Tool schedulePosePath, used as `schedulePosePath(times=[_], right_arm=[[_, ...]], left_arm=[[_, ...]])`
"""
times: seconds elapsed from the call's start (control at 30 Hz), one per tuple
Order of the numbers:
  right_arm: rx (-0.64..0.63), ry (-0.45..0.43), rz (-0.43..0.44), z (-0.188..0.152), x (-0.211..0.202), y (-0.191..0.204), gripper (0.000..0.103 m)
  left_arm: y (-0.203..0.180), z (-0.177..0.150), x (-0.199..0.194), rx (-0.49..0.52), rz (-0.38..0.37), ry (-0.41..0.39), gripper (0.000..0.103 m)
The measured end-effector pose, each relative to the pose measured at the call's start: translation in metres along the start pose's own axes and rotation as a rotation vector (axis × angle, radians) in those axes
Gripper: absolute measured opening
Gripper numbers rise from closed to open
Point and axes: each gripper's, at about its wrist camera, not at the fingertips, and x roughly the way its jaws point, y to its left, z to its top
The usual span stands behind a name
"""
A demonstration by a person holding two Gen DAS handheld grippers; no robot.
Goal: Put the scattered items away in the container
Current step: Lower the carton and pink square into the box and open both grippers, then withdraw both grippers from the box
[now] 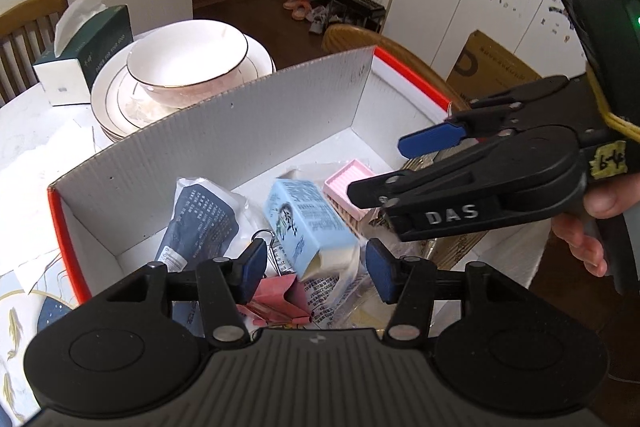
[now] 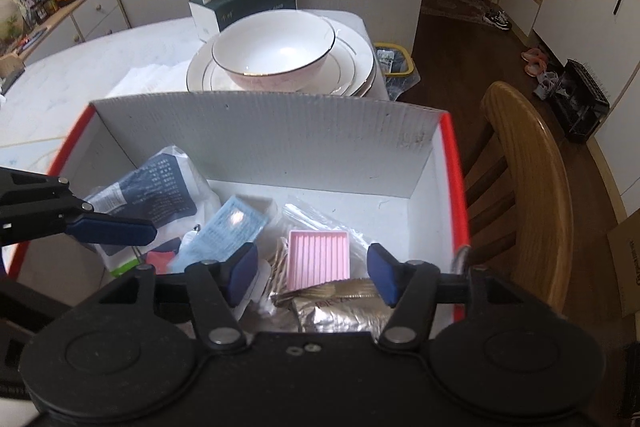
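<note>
Both pairs of fingers are released, nothing between them. The left gripper [image 1: 316, 269] hangs above a pink binder clip [image 1: 280, 297] and a pale blue carton [image 1: 306, 223]; the right gripper [image 2: 312, 273] above a pink tray [image 2: 320, 257]. All lie inside the red-edged box [image 2: 264, 143] on the white worktop [image 2: 92, 67]. Beyond it stand a bowl [image 2: 276, 47] on plates and a tissue box [image 2: 256, 3]. Wooden chairs, white cabinets and dark flooring surround.
</note>
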Motion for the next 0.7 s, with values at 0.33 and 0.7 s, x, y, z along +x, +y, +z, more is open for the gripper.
schedulePosePath(times=[0.33,0.7], right_arm=[[0.006,-0.064,0.055,-0.012,-0.034,0.004,0.062],[0.011,-0.144,0.099,-0.03,-0.066,0.011,0.067]], left_arm=[[-0.002,-0.003,-0.026,-0.02,0.001,-0.068,0.053],[-0.008,-0.021,-0.061,0.006,0.022,-0.164,0.058]])
